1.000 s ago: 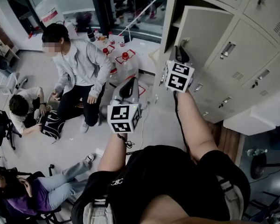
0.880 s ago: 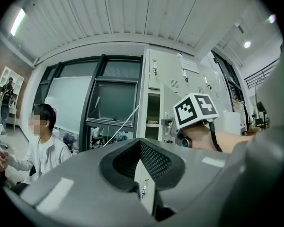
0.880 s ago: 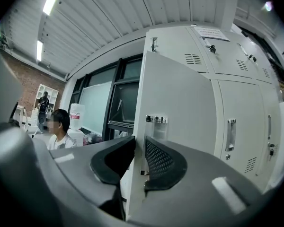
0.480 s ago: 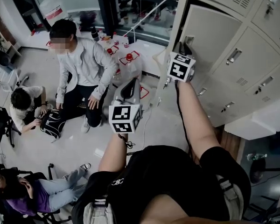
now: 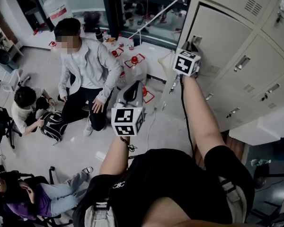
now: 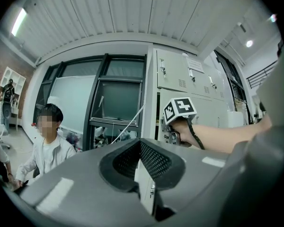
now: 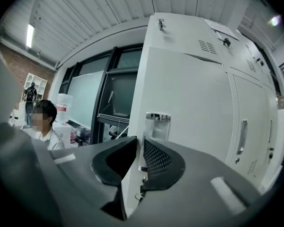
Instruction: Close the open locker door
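Locker door [image 5: 220,34], at the upper right of the head view, is sitting almost flush with the grey locker bank [image 5: 262,86], with only a thin dark line showing along its top edge. The right gripper [image 5: 190,47] is reaching up to the door's free left edge on an outstretched bare arm [image 5: 199,112], with its marker cube [image 5: 186,63] facing the camera. At the centre of the right gripper view, the 2 jaws are standing a narrow slit apart and are pinching the door's edge just below the metal latch plate [image 7: 157,118]. The left gripper [image 5: 134,85] is hovering at the centre of the head view, lower in the frame than the right one and well apart from the lockers. In the left gripper view its 2 jaws are meeting at the tips and are holding nothing. At the left of the head view, a person in a grey jacket [image 5: 87,65] is sitting, and another person [image 5: 26,105] is crouching beside a dark bag [image 5: 52,126].
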Tool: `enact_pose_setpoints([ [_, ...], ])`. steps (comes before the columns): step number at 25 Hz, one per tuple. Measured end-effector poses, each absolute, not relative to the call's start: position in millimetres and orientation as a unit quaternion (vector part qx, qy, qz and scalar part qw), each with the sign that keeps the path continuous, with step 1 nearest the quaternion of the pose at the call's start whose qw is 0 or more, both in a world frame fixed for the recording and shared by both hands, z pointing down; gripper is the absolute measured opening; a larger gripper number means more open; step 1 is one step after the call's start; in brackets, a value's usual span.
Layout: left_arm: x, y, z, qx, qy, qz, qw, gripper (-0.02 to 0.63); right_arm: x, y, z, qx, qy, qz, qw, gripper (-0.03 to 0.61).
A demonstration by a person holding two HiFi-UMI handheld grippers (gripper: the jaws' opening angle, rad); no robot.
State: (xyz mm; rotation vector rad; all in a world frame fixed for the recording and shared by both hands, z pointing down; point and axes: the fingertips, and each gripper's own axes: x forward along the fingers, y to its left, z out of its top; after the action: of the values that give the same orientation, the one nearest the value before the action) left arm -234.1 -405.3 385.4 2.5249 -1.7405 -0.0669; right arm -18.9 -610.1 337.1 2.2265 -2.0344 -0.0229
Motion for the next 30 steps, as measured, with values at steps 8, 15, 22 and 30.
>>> enact_pose_setpoints([
  [8, -245.3, -418.7, 390.2, 0.820, -0.571, -0.011, 0.041, 0.000, -14.2, -654.9, 356.1, 0.731, -0.677, 0.029, 0.078, 0.051],
  [15, -252.4, -423.9, 396.8, 0.816, -0.576, -0.003, 0.051, 0.000, -10.0, -672.7, 355.7, 0.733, -0.675, 0.039, 0.074, 0.051],
  [22, -250.0, -422.8, 398.7, 0.813, -0.580, 0.000, 0.057, 0.000, -6.5, -667.6, 351.8, 0.736, -0.673, 0.025, 0.064, 0.033],
  [30, -236.4, -416.9, 393.2, 0.811, -0.583, -0.004, 0.052, 0.000, 4.9, -606.6, 305.0, 0.701, -0.713, -0.026, -0.024, 0.011],
])
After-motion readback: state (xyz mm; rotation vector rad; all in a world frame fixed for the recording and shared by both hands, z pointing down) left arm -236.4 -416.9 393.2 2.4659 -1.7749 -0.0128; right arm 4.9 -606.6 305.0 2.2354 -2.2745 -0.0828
